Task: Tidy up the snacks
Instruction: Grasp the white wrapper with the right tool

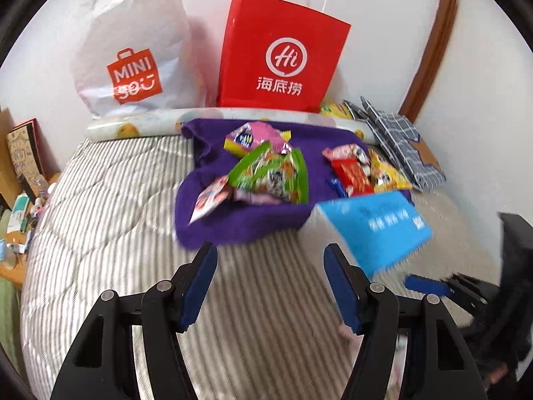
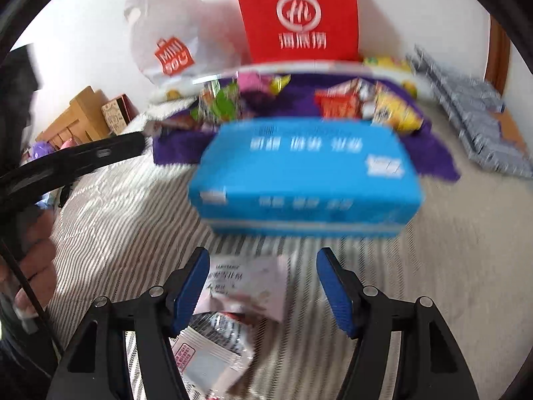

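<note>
Striped quilt on a bed [image 1: 110, 206] carries the scene, with a white wall behind. Snack packets lie on a purple cloth [image 1: 233, 223] near the far edge: a green packet [image 1: 273, 173] in the left heap, a red packet [image 1: 353, 175] and a yellow packet [image 1: 388, 173] in the right one. A blue box [image 2: 303, 180] rests at the cloth's near edge; two pale packets [image 2: 243, 286] lie on the quilt just before your right hand-held gripper [image 2: 263, 286].

Both tools are empty: your left hand-held gripper [image 1: 269, 286] hovers spread over bare quilt, the right spread above the pale packets. The step in hand appears to be picking up a pale packet. Lower the right tool until the pads straddle one packet only, and pinch a sealed edge, since the film looks slippery.

A red bag [image 1: 283, 53] and a white bag [image 1: 130, 50] stand against the wall, possible destinations. The box lies between you and the heaps; reach around it. Checked fabric [image 1: 399, 143] lies at right. Blur hides fine detail.
</note>
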The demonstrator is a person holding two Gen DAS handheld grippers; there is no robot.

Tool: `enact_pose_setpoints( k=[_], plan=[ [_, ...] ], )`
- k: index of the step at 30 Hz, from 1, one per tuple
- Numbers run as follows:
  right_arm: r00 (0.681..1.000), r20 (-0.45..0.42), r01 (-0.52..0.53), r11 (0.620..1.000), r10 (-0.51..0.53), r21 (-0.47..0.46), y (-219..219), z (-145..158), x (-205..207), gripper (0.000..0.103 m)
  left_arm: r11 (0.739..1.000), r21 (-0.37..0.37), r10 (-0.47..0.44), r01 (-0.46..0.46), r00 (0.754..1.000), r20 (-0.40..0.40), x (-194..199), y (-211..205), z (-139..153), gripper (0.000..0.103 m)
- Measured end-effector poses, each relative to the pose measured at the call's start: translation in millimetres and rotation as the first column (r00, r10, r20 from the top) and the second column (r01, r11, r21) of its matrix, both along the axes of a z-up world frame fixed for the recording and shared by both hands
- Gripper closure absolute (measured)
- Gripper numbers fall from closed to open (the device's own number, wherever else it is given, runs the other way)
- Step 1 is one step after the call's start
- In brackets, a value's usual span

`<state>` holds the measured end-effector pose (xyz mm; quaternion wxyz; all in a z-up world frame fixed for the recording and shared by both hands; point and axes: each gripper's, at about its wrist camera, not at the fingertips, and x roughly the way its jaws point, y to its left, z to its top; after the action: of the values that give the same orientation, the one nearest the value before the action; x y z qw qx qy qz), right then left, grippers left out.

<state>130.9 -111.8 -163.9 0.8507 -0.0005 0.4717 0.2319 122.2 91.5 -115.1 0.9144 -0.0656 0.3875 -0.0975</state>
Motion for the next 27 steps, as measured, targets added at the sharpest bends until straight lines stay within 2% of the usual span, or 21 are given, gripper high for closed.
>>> enact_pose_setpoints(
  k=[1, 2, 3, 5, 7, 9, 11, 14, 16, 19, 24, 27],
  plan=[
    [1.0, -0.023, -0.003, 1.0, 0.003, 0.008, 1.3, -4.4, 0.3, 0.035, 1.0, 0.009, 0.002, -0.002, 1.0, 0.001, -6.5, 1.3, -0.3, 0.037],
    [1.0, -0.024, -0.008, 1.0, 0.008, 0.02, 2.3, -6.2, 0.1, 0.027, 1.0, 0.011, 0.006, -0.006, 1.0, 0.0, -10.7, 2.7, -0.9, 0.037],
    [1.0, -0.004, -0.017, 1.0, 0.017, 0.016, 4.3, -5.6, -2.6, 0.025, 1.0, 0.011, 0.015, -0.015, 1.0, -0.004, -15.7, 4.6, -1.5, 0.037],
    [0.998, 0.039, -0.041, 0.997, 0.043, -0.061, 14.8, -8.4, -8.3, 0.022, 0.999, 0.004, 0.045, -0.044, 0.999, -0.014, -24.8, 9.0, -3.4, 0.037],
    [0.996, 0.075, -0.046, 0.992, 0.056, -0.121, 24.3, -11.6, -13.8, 0.019, 0.998, -0.034, 0.049, -0.05, 0.998, -0.029, -33.1, 13.5, -5.9, 0.037],
    [0.994, 0.09, -0.046, 0.989, 0.059, -0.14, 28.6, -11.4, -15.6, 0.024, 0.997, -0.059, 0.055, -0.058, 0.997, -0.046, -37.9, 15.8, -8.4, 0.037],
    [0.994, 0.098, -0.035, 0.99, 0.048, -0.134, 25.9, -10.7, -14.2, 0.042, 0.996, -0.065, 0.057, -0.061, 0.997, -0.058, -41.1, 16.6, -10.3, 0.037],
    [0.994, 0.098, -0.039, 0.991, 0.052, -0.131, 21.2, -9.0, -12.9, 0.056, 0.995, -0.058, 0.074, -0.078, 0.995, -0.066, -45.4, 17.6, -11.8, 0.037],
    [0.994, 0.097, -0.038, 0.993, 0.049, -0.113, 17.1, -6.5, -12.8, 0.061, 0.995, -0.063, 0.074, -0.078, 0.995, -0.073, -46.6, 17.1, -13.1, 0.037],
    [0.993, 0.107, -0.039, 0.997, 0.046, -0.062, 7.7, 0.3, -15.0, 0.065, 0.996, -0.068, 0.057, -0.064, 0.994, -0.089, -46.2, 12.9, -17.7, 0.037],
    [0.989, 0.148, -0.007, 0.999, 0.014, -0.05, -9.0, 14.8, -20.0, 0.068, 0.998, -0.056, 0.006, -0.014, 0.991, -0.134, -47.7, -4.0, -33.5, 0.037],
    [0.985, 0.17, 0.041, 0.998, -0.032, -0.053, -25.5, 19.9, -21.3, 0.072, 0.997, -0.078, -0.035, 0.022, 0.985, -0.169, -50.8, -13.5, -44.1, 0.037]
  ],
)
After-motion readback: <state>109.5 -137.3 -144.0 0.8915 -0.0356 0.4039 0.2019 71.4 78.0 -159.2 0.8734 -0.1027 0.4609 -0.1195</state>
